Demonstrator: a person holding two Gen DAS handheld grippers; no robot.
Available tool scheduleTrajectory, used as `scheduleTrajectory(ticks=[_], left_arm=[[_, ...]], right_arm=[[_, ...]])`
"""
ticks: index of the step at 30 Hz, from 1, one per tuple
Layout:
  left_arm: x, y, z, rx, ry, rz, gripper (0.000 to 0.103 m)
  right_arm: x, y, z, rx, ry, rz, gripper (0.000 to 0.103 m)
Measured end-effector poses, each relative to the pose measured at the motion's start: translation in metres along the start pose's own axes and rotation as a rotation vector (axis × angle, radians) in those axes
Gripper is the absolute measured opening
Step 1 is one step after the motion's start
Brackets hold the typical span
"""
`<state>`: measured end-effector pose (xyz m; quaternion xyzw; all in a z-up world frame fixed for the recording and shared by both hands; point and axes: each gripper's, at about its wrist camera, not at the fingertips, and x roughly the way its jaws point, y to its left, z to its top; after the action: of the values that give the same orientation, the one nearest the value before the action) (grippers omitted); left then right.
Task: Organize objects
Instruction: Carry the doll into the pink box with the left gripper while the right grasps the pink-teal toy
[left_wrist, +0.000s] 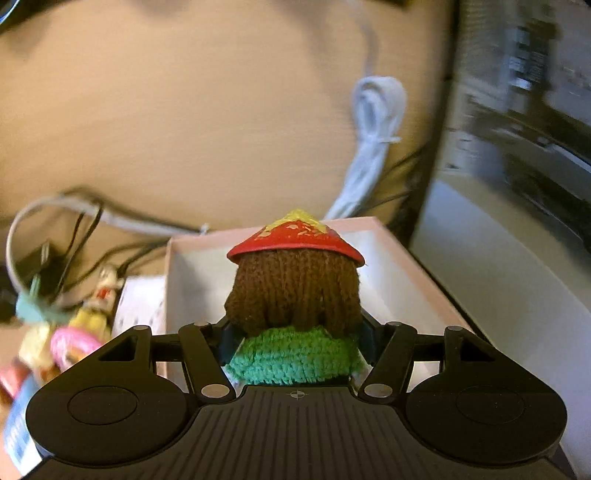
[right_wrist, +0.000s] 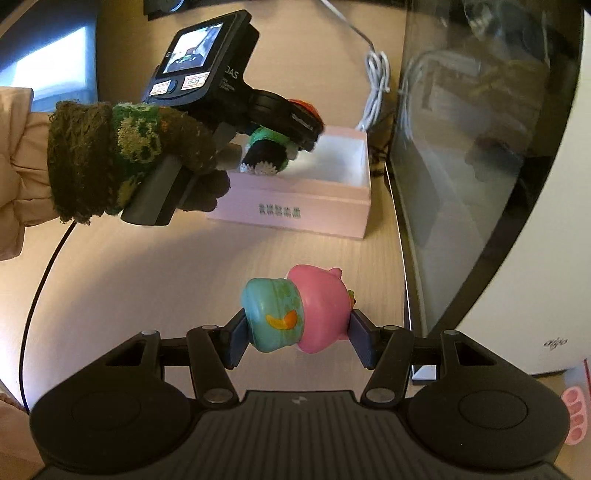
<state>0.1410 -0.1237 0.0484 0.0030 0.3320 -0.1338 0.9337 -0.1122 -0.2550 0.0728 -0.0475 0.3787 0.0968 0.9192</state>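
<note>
Two toys are up in the air, one per claw. The left gripper (left_wrist: 295, 343) is clamped on a knitted doll (left_wrist: 293, 295) with brown yarn hair, a green crocheted top and a red cone hat, carried just over the near end of the pink box (right_wrist: 303, 206). From the right wrist view, the gloved hand (right_wrist: 129, 162) holds that tool tilted down, the doll's feet hanging just inside the box's near wall.

The right gripper (right_wrist: 297, 330) is closed on a plastic toy (right_wrist: 295, 312), teal one half and pink the other, pinched across its ends. It hangs above bare tabletop, short of the box and near the dark curved appliance front (right_wrist: 480, 166) on the right.

Box: open top, white lining, and no contents show in what I can see of it. The doll hides part of the floor.

Risks, as I judge them:
- Doll sits near the box edge; released here it could catch the rim and tip out onto the table.
- Plastic toy is smooth and rounded; a grip on its ends may let it twist or slip free.
- Both tools heading for one small box could knock together.
- White bundled cable (left_wrist: 373, 136) lies just behind the box; more toys (left_wrist: 74, 325) crowd its left side.
</note>
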Motion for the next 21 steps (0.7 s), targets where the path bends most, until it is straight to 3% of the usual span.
scheduleTrajectory(ticks=[2,5,7,9,11,18,19,21], left_arm=[[0.006,0.000,0.000,0.002,0.040,0.028,0.067],[0.016,-0.004,0.000,0.106,0.180,0.125,0.067],[0.020,-0.009,-0.001,0.143,0.221,0.166,0.067],[0.008,0.004,0.000,0.048,0.203,0.126,0.067],[-0.007,0.014,0.001,-0.032,0.121,0.063,0.067],[-0.053,0.025,0.003,-0.008,-0.104,-0.007,0.067],[-0.050,0.022,0.006,0.041,-0.072,0.003,0.067],[-0.037,0.013,0.006,0.145,0.073,0.028,0.067]], right_arm=[[0.001,-0.001,-0.003,0.000,0.007,0.010,0.056],[0.005,0.000,-0.005,-0.004,0.020,0.029,0.056],[0.007,0.002,-0.007,-0.007,0.028,0.035,0.056],[0.007,0.006,-0.008,-0.011,0.027,0.037,0.056],[0.007,0.009,-0.008,-0.013,0.021,0.035,0.056],[0.006,0.019,-0.008,-0.011,0.008,0.016,0.056],[0.007,0.021,-0.008,-0.012,0.010,0.016,0.056],[0.011,0.023,-0.005,-0.013,0.016,0.022,0.056]])
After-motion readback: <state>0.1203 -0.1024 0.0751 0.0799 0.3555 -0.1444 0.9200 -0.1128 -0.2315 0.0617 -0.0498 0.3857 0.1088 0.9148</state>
